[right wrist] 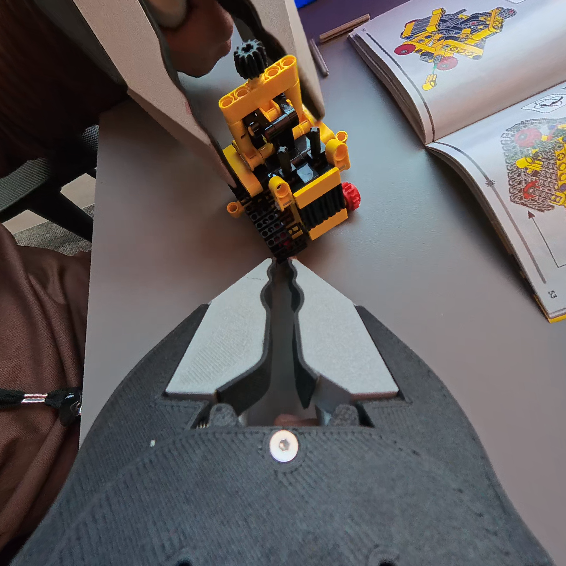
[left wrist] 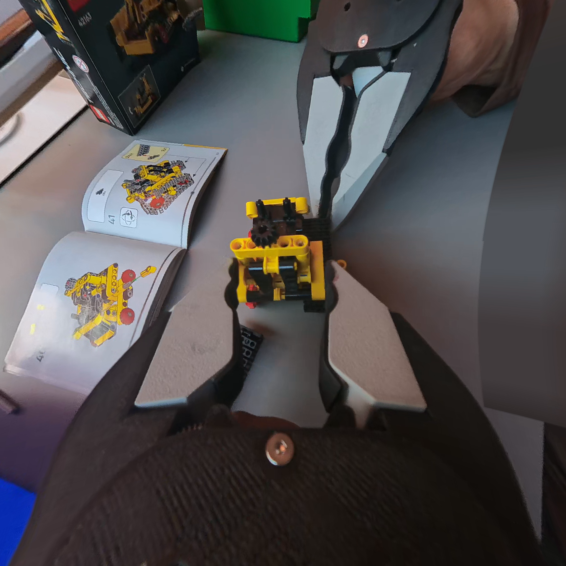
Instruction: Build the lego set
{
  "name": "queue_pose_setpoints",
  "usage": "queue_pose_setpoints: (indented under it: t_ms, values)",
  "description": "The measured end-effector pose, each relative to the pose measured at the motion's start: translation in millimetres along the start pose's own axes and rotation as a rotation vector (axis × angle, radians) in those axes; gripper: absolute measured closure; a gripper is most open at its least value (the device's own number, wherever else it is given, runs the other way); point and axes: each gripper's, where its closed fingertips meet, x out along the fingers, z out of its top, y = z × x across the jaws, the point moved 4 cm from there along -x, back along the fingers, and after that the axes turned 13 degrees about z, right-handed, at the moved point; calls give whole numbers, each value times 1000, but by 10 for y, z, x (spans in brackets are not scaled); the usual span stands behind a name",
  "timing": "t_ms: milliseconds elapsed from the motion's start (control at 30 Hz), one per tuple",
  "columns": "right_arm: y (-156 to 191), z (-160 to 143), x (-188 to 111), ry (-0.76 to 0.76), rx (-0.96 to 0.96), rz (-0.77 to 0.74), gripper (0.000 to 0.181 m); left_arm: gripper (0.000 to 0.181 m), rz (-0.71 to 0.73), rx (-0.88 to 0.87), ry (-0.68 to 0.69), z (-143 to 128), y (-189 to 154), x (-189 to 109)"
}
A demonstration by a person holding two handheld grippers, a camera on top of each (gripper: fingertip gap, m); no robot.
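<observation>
A yellow and black lego bulldozer model [left wrist: 275, 260] stands on the grey table [left wrist: 260, 107]; it also shows in the right wrist view [right wrist: 284, 147]. A black gear [left wrist: 263, 234] sits on top of it. My left gripper [left wrist: 281, 288] is shut on the model's body, one finger on each side. My right gripper [right wrist: 283, 262] comes from the far side [left wrist: 325, 211] and is shut on the end of the black track [right wrist: 275, 229] along the model's side. A loose black track strip [left wrist: 251, 346] lies under my left gripper.
An open instruction booklet [left wrist: 122, 245] lies left of the model, also in the right wrist view [right wrist: 490, 137]. The set's box [left wrist: 122, 61] and a green block [left wrist: 260, 18] stand behind. Thin dark rods [right wrist: 318, 58] lie near the booklet. The table edge [right wrist: 92, 245] runs close by. Across from one pair of fingers to the other is roughly 6 cm.
</observation>
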Motion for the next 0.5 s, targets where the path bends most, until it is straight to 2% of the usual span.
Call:
queue_pose_setpoints:
  t_ms: [500]
  values:
    - [38, 36, 63, 8, -19, 5, 178, 130, 34, 23, -24, -64, -1, -64]
